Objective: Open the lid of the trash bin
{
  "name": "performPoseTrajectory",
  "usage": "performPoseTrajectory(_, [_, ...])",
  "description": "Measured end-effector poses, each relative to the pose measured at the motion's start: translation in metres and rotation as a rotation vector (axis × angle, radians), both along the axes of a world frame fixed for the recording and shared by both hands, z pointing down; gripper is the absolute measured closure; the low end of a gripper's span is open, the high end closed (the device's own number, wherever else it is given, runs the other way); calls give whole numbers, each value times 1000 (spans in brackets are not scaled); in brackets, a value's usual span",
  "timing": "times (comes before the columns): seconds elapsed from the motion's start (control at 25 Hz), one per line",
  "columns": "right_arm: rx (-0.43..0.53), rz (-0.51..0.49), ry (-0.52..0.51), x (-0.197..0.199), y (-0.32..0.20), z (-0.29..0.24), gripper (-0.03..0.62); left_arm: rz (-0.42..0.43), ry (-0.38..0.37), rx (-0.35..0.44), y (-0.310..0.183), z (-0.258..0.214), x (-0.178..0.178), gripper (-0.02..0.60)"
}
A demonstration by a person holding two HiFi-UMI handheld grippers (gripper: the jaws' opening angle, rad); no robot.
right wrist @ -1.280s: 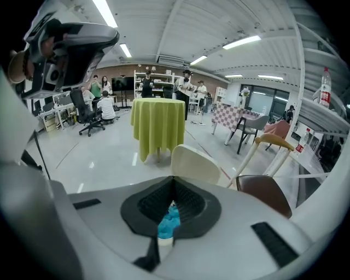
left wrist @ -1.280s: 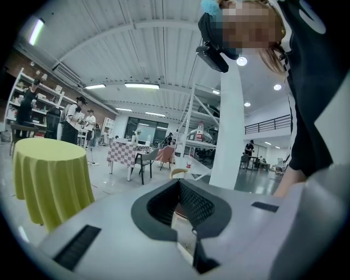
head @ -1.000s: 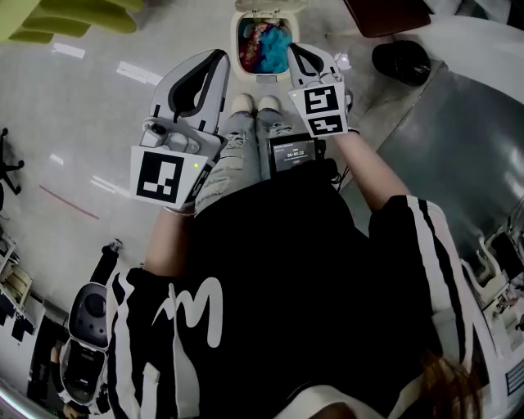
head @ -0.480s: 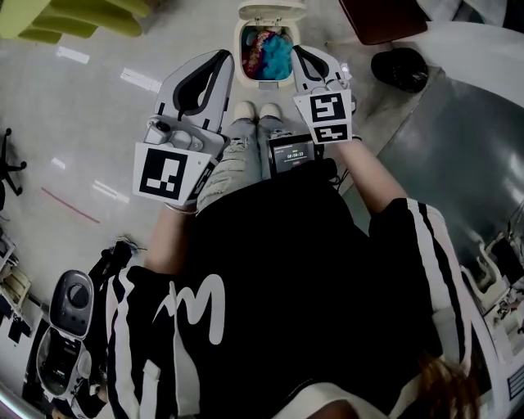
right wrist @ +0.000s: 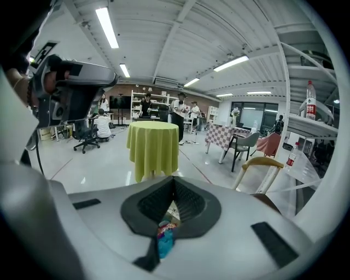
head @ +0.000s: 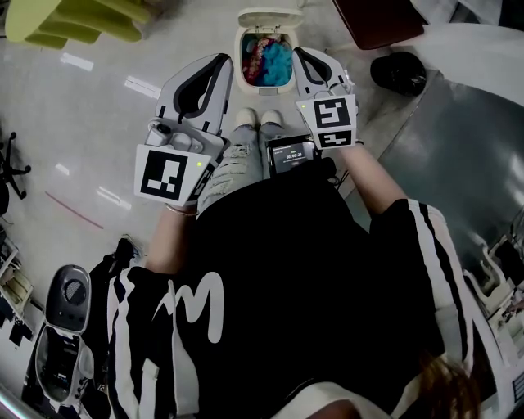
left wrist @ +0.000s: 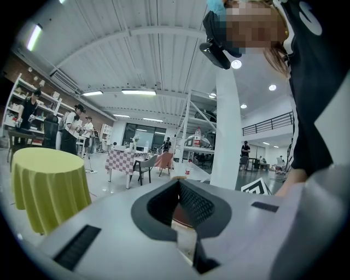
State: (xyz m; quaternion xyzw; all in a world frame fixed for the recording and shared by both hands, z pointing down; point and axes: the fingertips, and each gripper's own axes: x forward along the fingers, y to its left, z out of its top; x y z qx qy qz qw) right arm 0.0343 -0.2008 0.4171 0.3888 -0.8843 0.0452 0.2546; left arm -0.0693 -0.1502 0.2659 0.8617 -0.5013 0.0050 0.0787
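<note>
— Glossy pale floor (head: 82,106) all round, a yellow-green table (head: 74,20) at the upper left. What's changed in the last second?

— Very little. The left gripper (head: 222,57), left of centre, has barely shifted; its jaws are together on nothing.

— And the trash bin (head: 238,59)?

— Top centre, just beyond the person's shoes (head: 260,119). Its lid (head: 268,16) stays tipped back, as before, with the blue and red rubbish (head: 266,59) showing.

— The right gripper (head: 296,51)?

— It has drifted slightly lower in the frame, beside the bin's right rim. Its jaws are pressed together and empty. I'd judge the opening done.
</note>
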Motion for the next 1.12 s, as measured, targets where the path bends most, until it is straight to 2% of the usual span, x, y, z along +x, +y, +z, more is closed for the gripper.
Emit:
performPoseTrajectory(0.48, [46, 8, -67, 1, 0, -43, 589, 5, 17, 20, 0, -17, 4, 574])
performPoseTrajectory(1.12, [121, -7, -168, -5, 7, -102, 588, 9, -2, 79, 2, -44, 7, 575])
